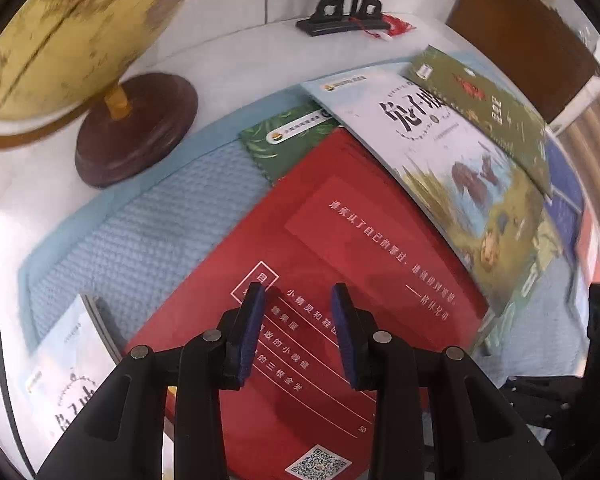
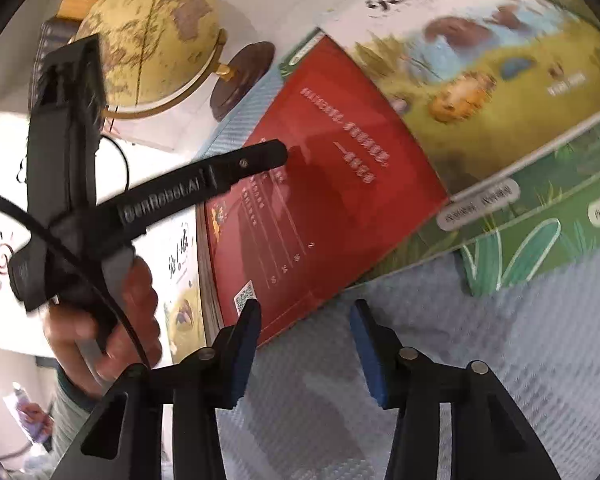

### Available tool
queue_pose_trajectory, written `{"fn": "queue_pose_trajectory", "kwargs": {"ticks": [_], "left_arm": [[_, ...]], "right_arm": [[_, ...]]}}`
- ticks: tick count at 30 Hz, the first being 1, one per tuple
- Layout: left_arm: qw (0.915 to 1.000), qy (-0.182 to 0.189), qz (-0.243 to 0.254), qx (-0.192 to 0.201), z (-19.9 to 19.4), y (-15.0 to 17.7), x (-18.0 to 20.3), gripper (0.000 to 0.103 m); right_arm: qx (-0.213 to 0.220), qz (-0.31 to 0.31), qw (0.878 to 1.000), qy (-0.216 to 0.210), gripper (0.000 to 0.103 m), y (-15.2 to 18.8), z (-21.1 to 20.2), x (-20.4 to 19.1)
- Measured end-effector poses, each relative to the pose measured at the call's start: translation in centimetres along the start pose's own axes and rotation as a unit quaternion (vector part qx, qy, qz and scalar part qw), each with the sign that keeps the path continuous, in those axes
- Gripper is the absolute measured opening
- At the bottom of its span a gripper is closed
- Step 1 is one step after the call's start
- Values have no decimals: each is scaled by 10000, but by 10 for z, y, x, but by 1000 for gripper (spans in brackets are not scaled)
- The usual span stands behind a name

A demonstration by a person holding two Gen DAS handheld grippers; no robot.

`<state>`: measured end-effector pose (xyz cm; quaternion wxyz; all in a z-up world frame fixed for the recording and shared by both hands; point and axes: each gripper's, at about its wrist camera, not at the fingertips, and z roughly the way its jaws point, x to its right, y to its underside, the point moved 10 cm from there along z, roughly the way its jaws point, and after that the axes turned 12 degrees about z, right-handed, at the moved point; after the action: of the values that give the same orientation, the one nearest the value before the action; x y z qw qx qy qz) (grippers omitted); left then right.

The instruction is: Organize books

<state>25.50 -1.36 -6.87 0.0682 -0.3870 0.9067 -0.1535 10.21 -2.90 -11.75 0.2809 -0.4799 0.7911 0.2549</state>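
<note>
left gripper [image 1: 300,300]: blue-padded fingers [image 1: 252,332] spread, nothing between them, hovering over the glossy red softcover book [image 1: 339,248]
right gripper [image 2: 305,316]: fingers spread, empty; left pad just off the red book's near corner, right pad over the light-blue waffle-weave mat [image 2: 479,340]
red book: flat on the mat, partly under the pale illustrated book [image 1: 459,168]
books: at least five visible, overlapping
globe [image 1: 60,40]: one, on the white surface [image 1: 220,52]

A red book [image 1: 331,240] with white lettering lies on a pale blue waffle-textured mat [image 1: 140,232]; beside it stands a yellow globe [image 1: 72,28] on a dark brown base [image 1: 136,128].
</note>
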Motion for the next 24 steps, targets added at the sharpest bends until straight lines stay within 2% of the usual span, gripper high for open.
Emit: {"fn": "queue_pose_trajectory", "kwargs": {"ticks": [6, 8, 11, 20, 24], "left_arm": [[9982, -119, -583, -45, -4, -3, -44, 30], [9973, -285, -659, -139, 1, 2, -59, 31], [9957, -143, -911, 12, 0, 7, -64, 33], [9972, 223, -688, -185, 6, 3, -62, 36], [9967, 189, -785, -104, 8, 2, -61, 39]], "right_arm": [[-42, 12, 10000, -62, 45, 3, -3, 1], [-46, 8, 10000, -84, 45, 4, -4, 2], [-112, 6, 9998, -149, 45, 5, -5, 5], [-266, 47, 9992, -295, 50, 1, 4, 1], [-274, 66, 9988, -401, 50, -6, 7, -1]]}}
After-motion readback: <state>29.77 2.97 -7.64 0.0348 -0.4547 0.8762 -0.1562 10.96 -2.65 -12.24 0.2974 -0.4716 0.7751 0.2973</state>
